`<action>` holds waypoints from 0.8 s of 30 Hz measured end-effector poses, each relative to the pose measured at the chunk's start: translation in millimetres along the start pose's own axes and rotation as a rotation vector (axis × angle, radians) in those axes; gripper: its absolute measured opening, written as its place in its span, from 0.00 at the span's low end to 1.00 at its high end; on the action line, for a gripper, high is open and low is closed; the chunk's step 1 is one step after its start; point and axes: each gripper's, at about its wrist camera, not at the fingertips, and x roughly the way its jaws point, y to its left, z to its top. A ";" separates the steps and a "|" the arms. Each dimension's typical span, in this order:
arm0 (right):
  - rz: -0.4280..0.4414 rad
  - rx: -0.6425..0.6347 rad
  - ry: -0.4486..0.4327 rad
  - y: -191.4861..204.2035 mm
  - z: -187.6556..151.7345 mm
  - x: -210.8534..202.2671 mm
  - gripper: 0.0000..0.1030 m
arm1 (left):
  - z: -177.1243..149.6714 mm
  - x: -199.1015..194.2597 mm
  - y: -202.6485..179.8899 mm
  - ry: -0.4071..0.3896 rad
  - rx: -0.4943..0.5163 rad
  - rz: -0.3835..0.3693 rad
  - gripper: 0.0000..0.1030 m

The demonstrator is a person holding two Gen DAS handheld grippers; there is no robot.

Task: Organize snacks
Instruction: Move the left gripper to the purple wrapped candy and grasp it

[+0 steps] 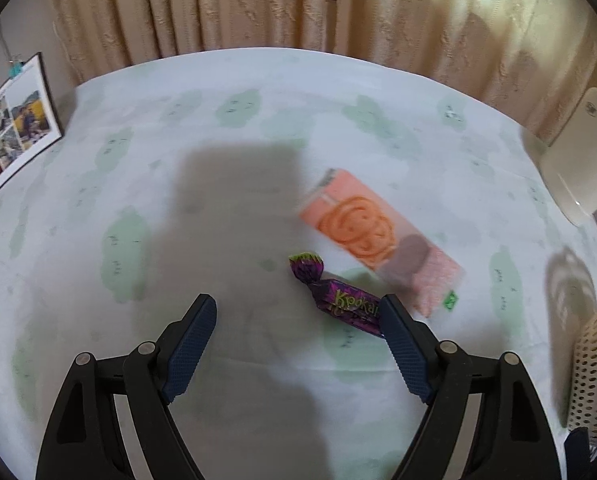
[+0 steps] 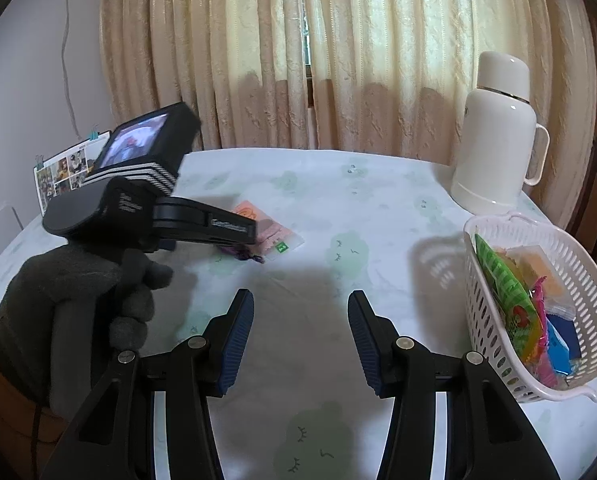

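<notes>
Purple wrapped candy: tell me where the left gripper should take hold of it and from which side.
Grip the purple wrapped candy across its thick middle, not the flared twisted end. It lies flat on the tablecloth, slanted, partly behind the right finger of the open left gripper. Probably shift right, come down from above and turn the fingers to straddle its narrow width, clear of the pink snack packet beside it.
</notes>
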 end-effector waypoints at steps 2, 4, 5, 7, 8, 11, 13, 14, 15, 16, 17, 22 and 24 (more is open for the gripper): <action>-0.003 0.004 0.000 -2.1 1.4 1.7 0.49 | 0.9 -1.9 4.8 0.004 -0.022 -0.012 0.78; -0.004 0.003 -0.001 -1.3 1.2 1.4 0.49 | 1.8 -2.4 5.3 0.007 -0.029 -0.029 0.78; -0.004 0.002 -0.001 -1.6 1.4 1.1 0.49 | 1.6 -3.3 4.4 0.004 -0.028 -0.044 0.78; -0.004 -0.003 0.003 -0.6 0.6 1.2 0.49 | 2.5 -3.0 1.1 -0.002 -0.027 -0.066 0.78; -0.003 -0.004 0.004 -0.3 0.6 1.9 0.49 | 3.4 -2.3 -1.1 -0.003 -0.027 -0.076 0.78; -0.004 -0.005 0.007 -0.9 0.5 2.7 0.49 | 3.1 1.7 -7.6 -0.002 -0.012 -0.099 0.78; -0.005 -0.004 0.009 -1.1 0.7 3.4 0.49 | 1.5 5.2 -11.2 -0.004 0.007 -0.080 0.78; -0.006 -0.003 0.009 -1.2 0.8 3.4 0.49 | 0.7 6.2 -12.7 -0.009 0.020 -0.069 0.78; -0.006 -0.002 0.009 -1.2 0.8 3.0 0.49 | 0.0 6.8 -14.0 -0.009 0.032 -0.060 0.79; -0.006 -0.002 0.008 -0.6 1.0 2.6 0.49 | -0.5 7.3 -14.6 -0.006 0.041 -0.049 0.79; -0.006 -0.003 0.006 -0.4 1.1 2.0 0.49 | -1.2 7.9 -14.6 -0.001 0.051 -0.035 0.79; 0.000 0.000 -0.004 -1.3 1.6 -0.2 0.49 | -4.0 6.0 -2.6 0.033 0.055 0.006 0.83; 0.003 0.002 -0.008 -1.5 2.2 -1.5 0.49 | -4.1 5.3 7.1 0.041 0.038 0.020 0.83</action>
